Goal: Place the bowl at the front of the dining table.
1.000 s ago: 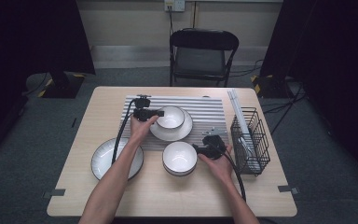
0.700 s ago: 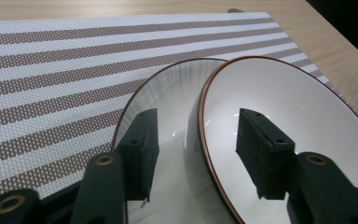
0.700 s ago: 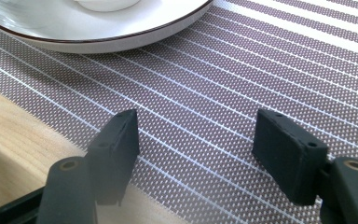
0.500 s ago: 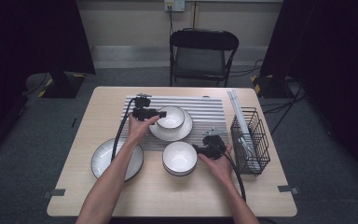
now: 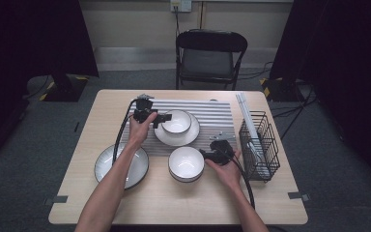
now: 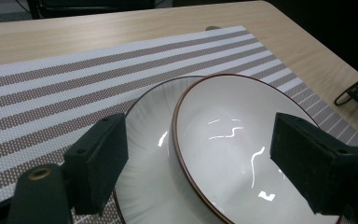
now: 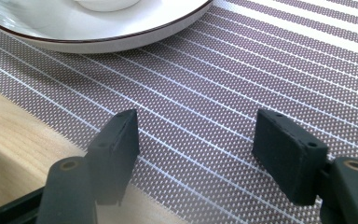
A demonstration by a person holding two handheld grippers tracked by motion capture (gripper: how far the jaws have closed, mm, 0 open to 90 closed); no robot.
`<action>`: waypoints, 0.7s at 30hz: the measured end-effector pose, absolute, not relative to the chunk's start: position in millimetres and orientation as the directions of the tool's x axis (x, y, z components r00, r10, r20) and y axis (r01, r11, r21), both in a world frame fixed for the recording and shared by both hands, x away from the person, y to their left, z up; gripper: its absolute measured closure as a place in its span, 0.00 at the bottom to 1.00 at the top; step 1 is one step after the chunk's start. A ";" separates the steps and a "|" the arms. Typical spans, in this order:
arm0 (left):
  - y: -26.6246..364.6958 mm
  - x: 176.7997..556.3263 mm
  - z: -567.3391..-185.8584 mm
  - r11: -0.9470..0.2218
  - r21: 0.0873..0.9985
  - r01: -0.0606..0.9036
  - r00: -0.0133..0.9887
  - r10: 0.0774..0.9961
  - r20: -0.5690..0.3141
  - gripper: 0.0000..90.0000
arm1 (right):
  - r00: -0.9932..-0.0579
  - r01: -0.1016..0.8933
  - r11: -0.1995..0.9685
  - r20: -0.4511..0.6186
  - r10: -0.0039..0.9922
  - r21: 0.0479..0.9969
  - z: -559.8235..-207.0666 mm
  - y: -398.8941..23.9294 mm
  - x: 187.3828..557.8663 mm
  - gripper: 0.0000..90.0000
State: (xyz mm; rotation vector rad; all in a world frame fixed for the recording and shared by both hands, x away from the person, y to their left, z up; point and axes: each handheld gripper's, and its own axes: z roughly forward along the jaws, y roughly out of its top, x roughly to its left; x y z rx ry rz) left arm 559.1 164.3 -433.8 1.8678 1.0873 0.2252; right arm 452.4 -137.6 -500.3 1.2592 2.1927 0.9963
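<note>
A small white bowl with a brown rim [image 5: 176, 121] [image 6: 233, 140] sits in a white plate [image 5: 164, 135] [image 6: 144, 177] on the striped placemat [image 5: 212, 113]. My left gripper [image 5: 160, 118] [image 6: 205, 154] is at the bowl's left rim. Its jaws have just been opening and now stand open, with the near rim between them and the pads clear of it. My right gripper [image 5: 204, 154] [image 7: 200, 149] stands open low over the placemat [image 7: 223, 93], just right of a second white bowl [image 5: 186, 163]. Nothing is between its jaws, and the plate's edge [image 7: 98, 28] lies ahead of it.
A dark-rimmed plate [image 5: 137, 166] lies at the front left under my left forearm. A black wire basket [image 5: 258, 145] holding white sticks stands at the right edge. A chair [image 5: 210, 53] stands behind the table.
The left gripper's jaws stand wider at the small bowl's rim than before, and the bowl rests in its plate. The right hand has not moved.
</note>
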 end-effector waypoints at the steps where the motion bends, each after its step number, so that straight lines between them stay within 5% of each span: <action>1: 165.7 558.1 -432.4 -0.171 0.790 0.589 0.597 0.750 -0.283 0.23 | -0.502 0.564 0.333 -0.007 0.865 0.756 -500.3 -137.6 452.4 0.34; 4: 165.6 549.4 -421.8 -0.192 0.822 0.536 0.674 0.684 -0.279 0.21 | -0.502 0.563 0.334 -0.007 0.865 0.756 -500.3 -137.6 452.4 0.34; 21: 188.8 529.8 -423.9 -0.225 0.826 0.517 0.664 0.714 -0.221 0.29 | -0.501 0.564 0.333 -0.008 0.865 0.756 -500.3 -137.5 452.4 0.34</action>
